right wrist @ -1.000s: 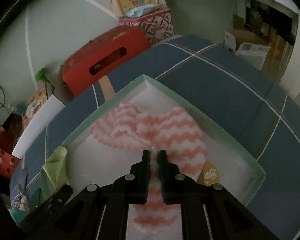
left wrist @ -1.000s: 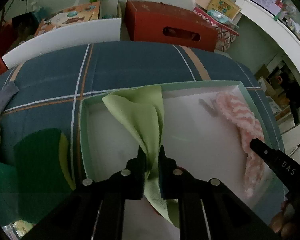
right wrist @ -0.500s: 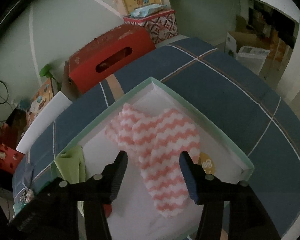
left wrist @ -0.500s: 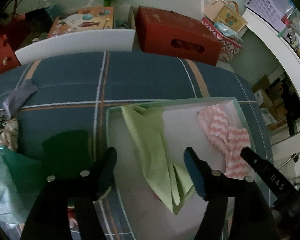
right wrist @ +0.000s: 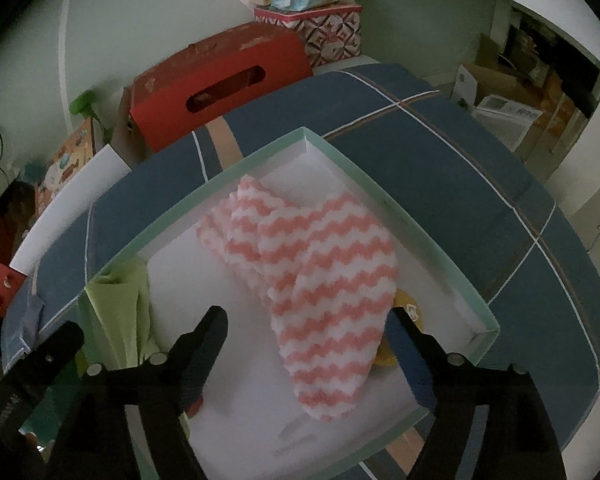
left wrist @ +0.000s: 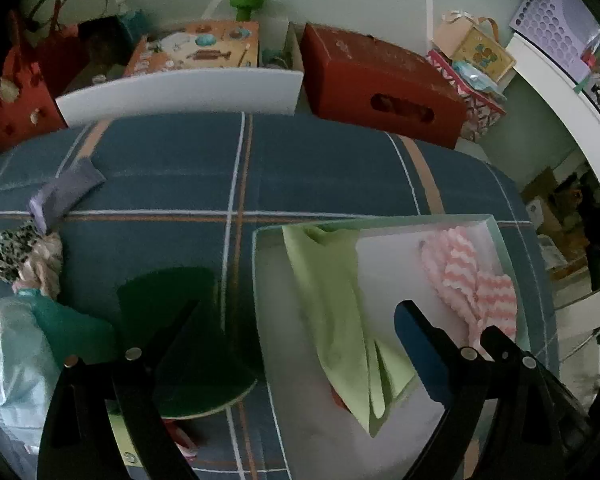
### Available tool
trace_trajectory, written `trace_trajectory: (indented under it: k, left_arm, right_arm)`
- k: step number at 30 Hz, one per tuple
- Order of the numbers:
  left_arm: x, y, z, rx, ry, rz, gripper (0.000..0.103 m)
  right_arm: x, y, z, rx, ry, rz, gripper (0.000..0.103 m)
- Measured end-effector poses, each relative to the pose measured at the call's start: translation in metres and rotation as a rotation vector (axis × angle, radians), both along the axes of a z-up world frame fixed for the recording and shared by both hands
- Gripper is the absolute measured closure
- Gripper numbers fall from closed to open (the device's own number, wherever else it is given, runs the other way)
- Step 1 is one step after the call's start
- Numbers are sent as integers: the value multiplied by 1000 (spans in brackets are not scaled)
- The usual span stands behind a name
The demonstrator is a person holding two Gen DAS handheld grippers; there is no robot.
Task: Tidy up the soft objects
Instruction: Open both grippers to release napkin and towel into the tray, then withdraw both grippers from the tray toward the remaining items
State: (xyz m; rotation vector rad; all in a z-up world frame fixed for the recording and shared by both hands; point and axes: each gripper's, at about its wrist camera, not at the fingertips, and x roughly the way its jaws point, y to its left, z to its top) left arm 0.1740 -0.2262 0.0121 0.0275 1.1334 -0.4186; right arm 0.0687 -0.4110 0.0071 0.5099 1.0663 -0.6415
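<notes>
Along the top of the left wrist view a long red cardboard box with an oval handle slot (left wrist: pixel 384 84) stands behind the blue plaid bedcover (left wrist: pixel 172 168), next to a white board (left wrist: pixel 180 92). At the left edge lie a leopard-print scrap (left wrist: pixel 14 250) and a pale blue garment (left wrist: pixel 18 360); a dark green round piece (left wrist: pixel 184 340) sits lower left, partly hidden by a black finger.

The shallow mint-rimmed white box (right wrist: pixel 428 240) fills the middle of the right wrist view. Inside it, the pink-and-white zigzag cloth (right wrist: pixel 320 280) lies flat in the centre, partly covering a yellow tag (right wrist: pixel 406 308). The right gripper (right wrist: pixel 308 320) hovers above the cloth's near end, jaws opening, gripping nothing.

The light green cloth (left wrist: pixel 336 320) lies crumpled at the box's left side. The left gripper (left wrist: pixel 296 320) is above it, jaws opening and free of it.
</notes>
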Motion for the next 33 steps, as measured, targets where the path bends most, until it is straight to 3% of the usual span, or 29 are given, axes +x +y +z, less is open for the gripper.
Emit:
trace_trajectory:
  k: [7, 9, 12, 25, 33]
  left_arm:
    - [-1, 7, 10, -16, -20, 12, 8]
    - [-1, 12, 17, -32, -24, 18, 8]
    - [-2, 20, 25, -45, -33, 36, 8]
    - [-19, 66, 75, -85, -140, 80, 8]
    - [-28, 125, 84, -125, -177, 200, 7]
  right_arm:
    - [3, 6, 2, -13, 8, 36, 16]
    - [4, 9, 5, -22, 6, 48, 7]
    - [6, 14, 12, -32, -18, 69, 1]
    - [18, 46, 29, -61, -66, 177, 0]
    - [25, 84, 42, -76, -97, 282, 0]
